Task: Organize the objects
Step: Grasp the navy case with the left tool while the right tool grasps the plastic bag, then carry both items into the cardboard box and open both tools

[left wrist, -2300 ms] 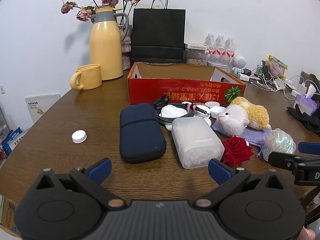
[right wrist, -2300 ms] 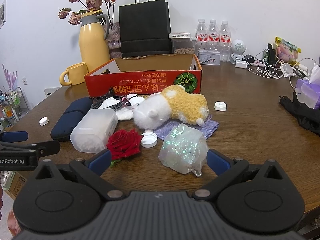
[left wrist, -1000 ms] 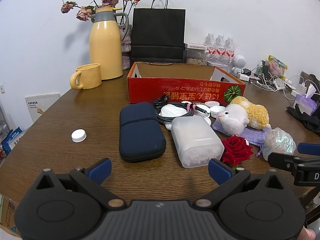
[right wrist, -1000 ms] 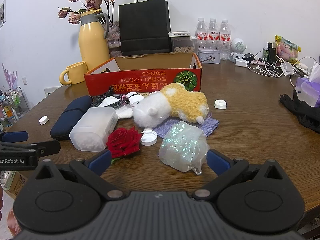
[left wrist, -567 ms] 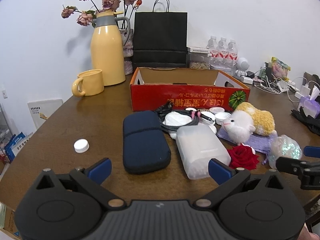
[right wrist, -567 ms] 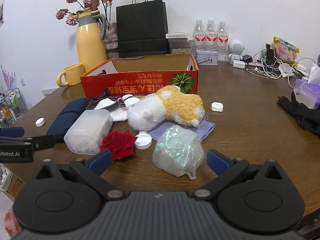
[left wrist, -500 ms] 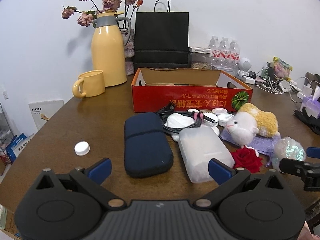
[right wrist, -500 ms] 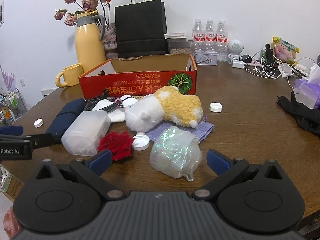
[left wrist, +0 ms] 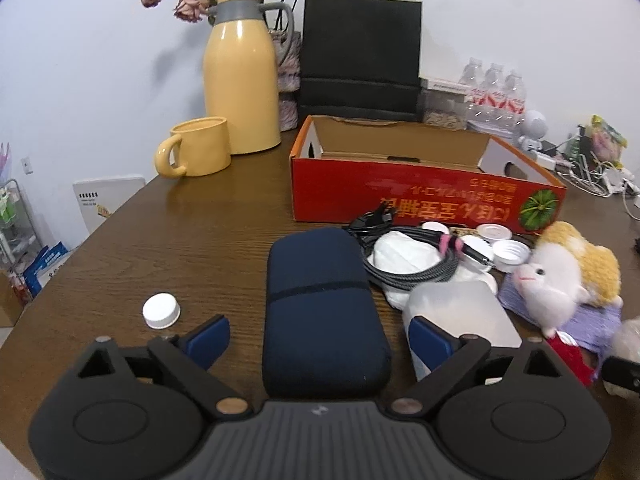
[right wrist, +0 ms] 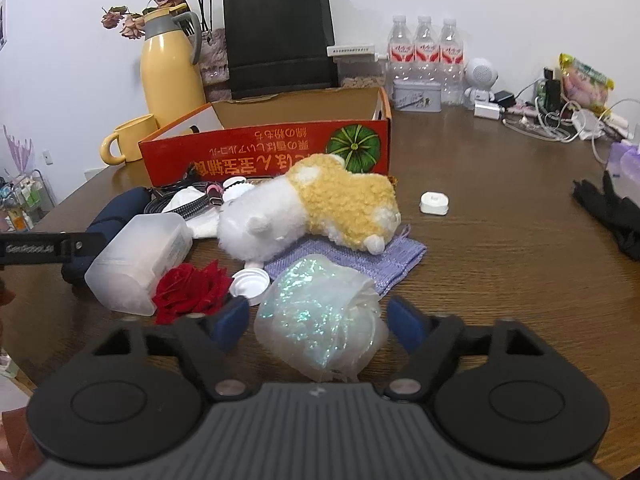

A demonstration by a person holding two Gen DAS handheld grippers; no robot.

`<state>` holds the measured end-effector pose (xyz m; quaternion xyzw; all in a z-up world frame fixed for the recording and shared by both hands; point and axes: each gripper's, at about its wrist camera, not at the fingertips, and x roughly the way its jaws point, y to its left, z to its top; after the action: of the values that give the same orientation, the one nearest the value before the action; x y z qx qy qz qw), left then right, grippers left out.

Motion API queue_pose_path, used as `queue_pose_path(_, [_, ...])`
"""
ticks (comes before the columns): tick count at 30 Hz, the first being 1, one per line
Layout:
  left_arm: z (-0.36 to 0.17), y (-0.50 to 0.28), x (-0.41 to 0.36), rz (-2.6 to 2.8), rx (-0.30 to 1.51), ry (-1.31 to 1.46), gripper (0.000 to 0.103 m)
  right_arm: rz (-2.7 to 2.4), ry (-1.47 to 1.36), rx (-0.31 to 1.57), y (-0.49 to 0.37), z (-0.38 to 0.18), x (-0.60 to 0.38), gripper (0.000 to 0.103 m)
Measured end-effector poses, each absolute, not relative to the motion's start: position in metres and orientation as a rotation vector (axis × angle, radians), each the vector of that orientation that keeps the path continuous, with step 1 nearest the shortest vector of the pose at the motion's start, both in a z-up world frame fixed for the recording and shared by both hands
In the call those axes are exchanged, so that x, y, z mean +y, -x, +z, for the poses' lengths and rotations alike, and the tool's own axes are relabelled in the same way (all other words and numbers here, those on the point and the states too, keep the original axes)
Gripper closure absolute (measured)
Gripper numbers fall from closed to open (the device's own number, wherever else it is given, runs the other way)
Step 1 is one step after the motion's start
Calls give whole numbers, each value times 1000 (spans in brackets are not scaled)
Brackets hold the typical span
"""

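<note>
Dark brown wooden table [left wrist: 192, 240] carries all items; I reference positions to the red cardboard box with the pumpkin print [left wrist: 424, 196], which stands open-topped mid-table.

Behind the box, against the white wall: a black paper bag [left wrist: 360, 52] and, off its left corner, a yellow thermal jug with grey collar [left wrist: 240, 80] with a yellow ceramic mug [left wrist: 200, 152] beside it.

In front of the box, from its left end: a navy blue zippered fabric case [left wrist: 324, 312], then a coiled braided cable [left wrist: 416, 264] lying on white cloth, then a frosted translucent plastic container [right wrist: 140, 260]. A white-and-yellow plush sheep [right wrist: 312, 208] lies on a lavender knitted cloth [right wrist: 360, 256] before the box's right end. A red artificial rose [right wrist: 188, 292] touches the container. A white bottle cap [left wrist: 161, 311] sits alone, well left of the case.

My left gripper [left wrist: 320, 340] is spread wide, one blue finger on each side of the navy case's near end; I see no contact.

My right gripper [right wrist: 316, 322] is spread wide around an iridescent translucent crumpled film bundle [right wrist: 320, 312], fingers just beside it; I cannot tell whether they touch.
</note>
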<state>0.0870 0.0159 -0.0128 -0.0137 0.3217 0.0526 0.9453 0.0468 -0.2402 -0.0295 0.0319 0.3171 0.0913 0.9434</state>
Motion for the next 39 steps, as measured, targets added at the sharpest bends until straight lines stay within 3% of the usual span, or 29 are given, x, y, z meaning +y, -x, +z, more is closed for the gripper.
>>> queue_pose_path(5, [-17,-107,20,136,677,41,11,212,-80,643,-50,-31,-244,45])
queue_pose_path(11, [-27,-129,26,148,745,70,18,221,-84,636,-53,-30,-247,54])
queue_pose_path(13, [-29,-131,28,134,744,94,22,221,-85,626,-54,-28,-248,55])
queue_pose_path(15, [-28,-130,28,121,734,97,33,220,-87,615,-55,-27,-249,55])
queue_pose_path(21, [-27,-126,30,104,721,93,39,214,-95,602,-57,-24,-248,55])
queue_pose_path(30, [-18,-115,29,97,673,64,40,217,-95,580,-55,-19,-247,55])
queue_pose_path(39, [27,-116,24,68,552,43,40,231,-66,492,-65,3,-244,55])
